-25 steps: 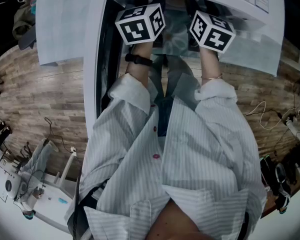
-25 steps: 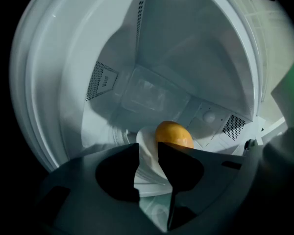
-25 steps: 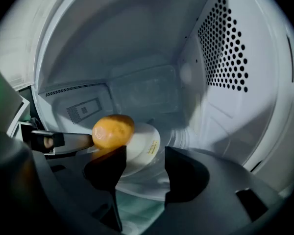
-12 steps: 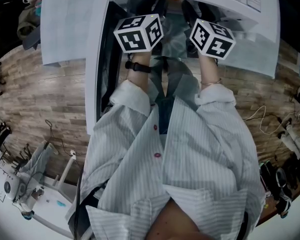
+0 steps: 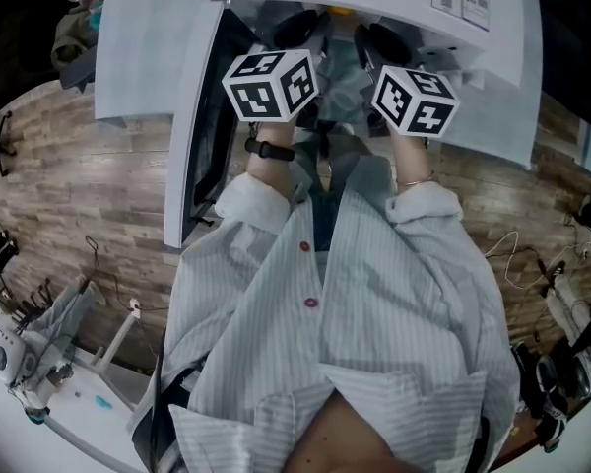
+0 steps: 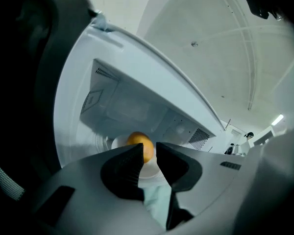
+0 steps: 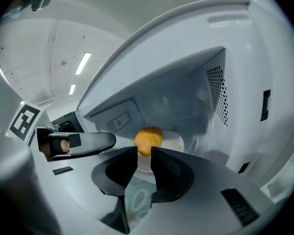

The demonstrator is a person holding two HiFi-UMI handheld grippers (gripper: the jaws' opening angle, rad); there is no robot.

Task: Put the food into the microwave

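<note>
My left hand-held gripper (image 6: 149,150) holds its jaws slightly apart, empty. My right hand-held gripper (image 7: 144,153) is closing its jaws with nothing between them. The round orange food (image 7: 148,138) sits on a white plate (image 7: 175,143) inside the open white microwave (image 7: 220,97).

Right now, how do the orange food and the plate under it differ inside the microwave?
The orange food is a rounded orange lump, while the plate is flat and white. The food is the smaller of the two, and the plate's rim shows beside it. The food sits on the plate, and the plate lies on the bottom of the microwave. Both are inside the open microwave.
</note>
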